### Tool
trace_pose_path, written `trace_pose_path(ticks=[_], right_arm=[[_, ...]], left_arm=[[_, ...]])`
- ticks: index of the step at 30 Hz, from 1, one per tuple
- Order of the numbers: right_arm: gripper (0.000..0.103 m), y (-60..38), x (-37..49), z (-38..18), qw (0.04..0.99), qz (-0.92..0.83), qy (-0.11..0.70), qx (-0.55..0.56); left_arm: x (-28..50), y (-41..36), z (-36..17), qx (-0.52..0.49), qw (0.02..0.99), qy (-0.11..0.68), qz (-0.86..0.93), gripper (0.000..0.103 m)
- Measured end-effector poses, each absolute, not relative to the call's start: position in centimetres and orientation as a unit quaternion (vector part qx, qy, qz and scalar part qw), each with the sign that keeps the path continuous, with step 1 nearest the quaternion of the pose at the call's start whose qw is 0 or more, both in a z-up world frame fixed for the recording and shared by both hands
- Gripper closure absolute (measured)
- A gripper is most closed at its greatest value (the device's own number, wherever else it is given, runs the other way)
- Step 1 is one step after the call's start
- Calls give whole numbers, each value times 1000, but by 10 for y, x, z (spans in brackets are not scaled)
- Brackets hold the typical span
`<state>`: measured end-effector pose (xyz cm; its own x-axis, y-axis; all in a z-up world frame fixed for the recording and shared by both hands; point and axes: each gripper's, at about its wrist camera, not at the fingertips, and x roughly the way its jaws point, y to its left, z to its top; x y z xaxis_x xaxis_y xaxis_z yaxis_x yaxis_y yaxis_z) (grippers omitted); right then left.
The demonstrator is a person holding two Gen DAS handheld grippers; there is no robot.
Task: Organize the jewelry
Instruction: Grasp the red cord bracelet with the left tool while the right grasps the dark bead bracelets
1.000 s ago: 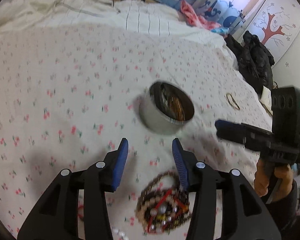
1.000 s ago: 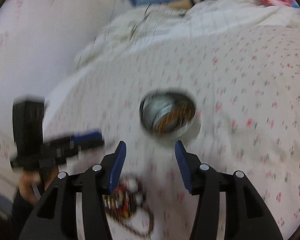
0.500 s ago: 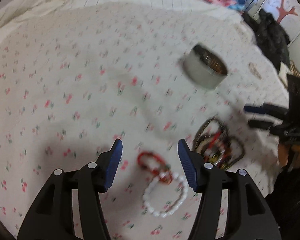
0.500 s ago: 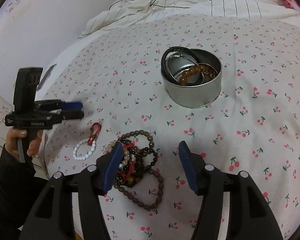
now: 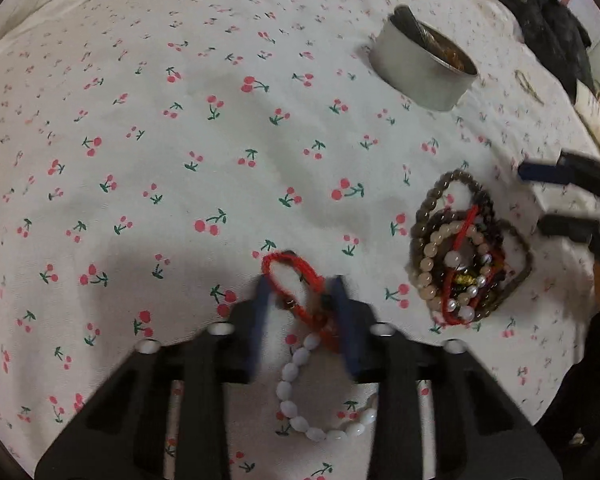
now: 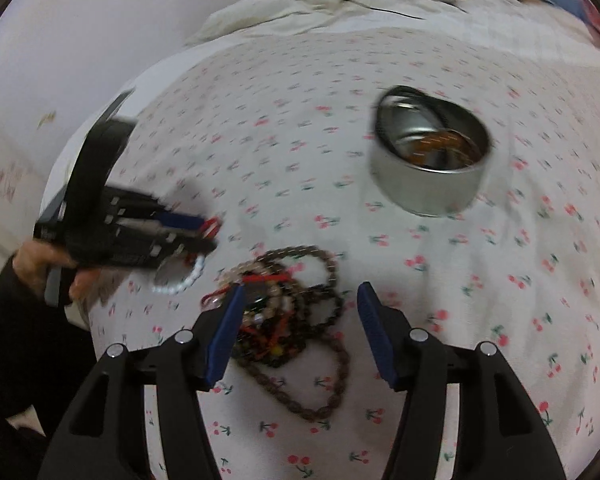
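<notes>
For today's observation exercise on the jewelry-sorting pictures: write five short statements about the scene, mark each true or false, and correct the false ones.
1. The left gripper straddles the red cord bracelet. True; its jaws have just been closing around it.
2. The round metal tin is empty. False: an amber bead bracelet and a dark band lie inside.
3. The white bead bracelet is joined to the red cord one. True.
4. The right gripper holds the pile of beaded bracelets. False: its jaws stand open over the pile, gripping nothing.
5. The jewelry lies on a plain blue cloth. False: the bedsheet is white with a cherry print.
</notes>
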<state>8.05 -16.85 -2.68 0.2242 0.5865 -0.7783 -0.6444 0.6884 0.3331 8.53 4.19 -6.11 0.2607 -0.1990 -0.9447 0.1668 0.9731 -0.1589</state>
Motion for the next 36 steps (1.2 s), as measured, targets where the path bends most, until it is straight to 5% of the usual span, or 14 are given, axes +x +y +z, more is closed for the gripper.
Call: trace_pose_path(ticks=[14, 17, 22, 36], right_arm=[[47, -127, 64, -41, 793, 413, 429, -130], [58, -118, 66, -49, 784, 420, 436, -140], [93, -113, 68, -54, 778, 422, 440, -151], [97, -156, 82, -15, 791, 449, 415, -27]], left_arm=[[83, 61, -32, -85, 817, 556, -128, 89], [85, 58, -35, -89, 814, 559, -129, 89], [85, 63, -33, -95, 816, 556, -129, 89], [84, 65, -14, -117, 829, 530, -137, 89]])
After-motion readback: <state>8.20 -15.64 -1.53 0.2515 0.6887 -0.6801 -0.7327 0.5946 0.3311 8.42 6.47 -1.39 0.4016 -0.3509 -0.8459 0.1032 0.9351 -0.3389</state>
